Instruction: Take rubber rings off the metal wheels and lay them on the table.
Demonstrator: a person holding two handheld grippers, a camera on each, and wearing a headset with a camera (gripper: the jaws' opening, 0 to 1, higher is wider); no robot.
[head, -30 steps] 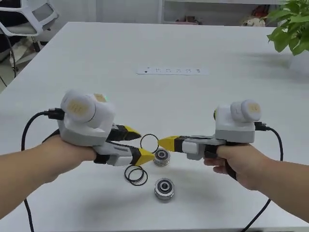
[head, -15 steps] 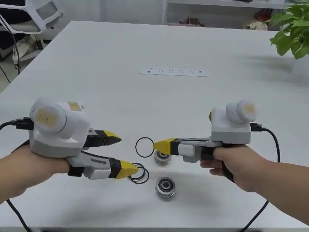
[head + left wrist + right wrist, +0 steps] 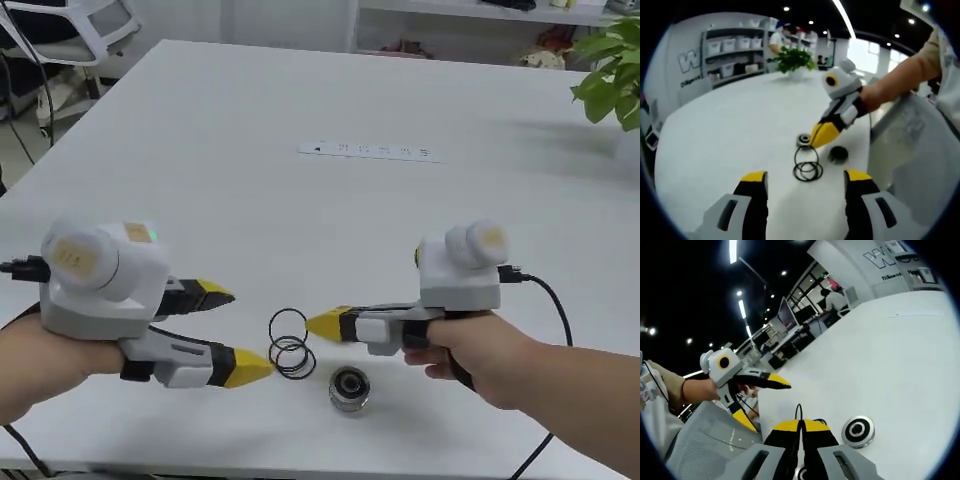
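My right gripper is shut on a thin black rubber ring that hangs at its yellow tips just above the white table. In the right gripper view the ring rises from between the closed jaws. Under it, two or three more black rings lie overlapped on the table. A metal wheel sits just right of that pile. In the left gripper view a second wheel stands behind the right gripper's tips. My left gripper is open, left of the rings and holding nothing.
A flush socket strip lies in the middle of the table. A green plant stands at the far right edge and an office chair beyond the far left corner. Cables trail from both grippers toward the near edge.
The left gripper has let go near the ring, drawn back to the left and opened. The right gripper has kept the ring and lowered it beside the pile.
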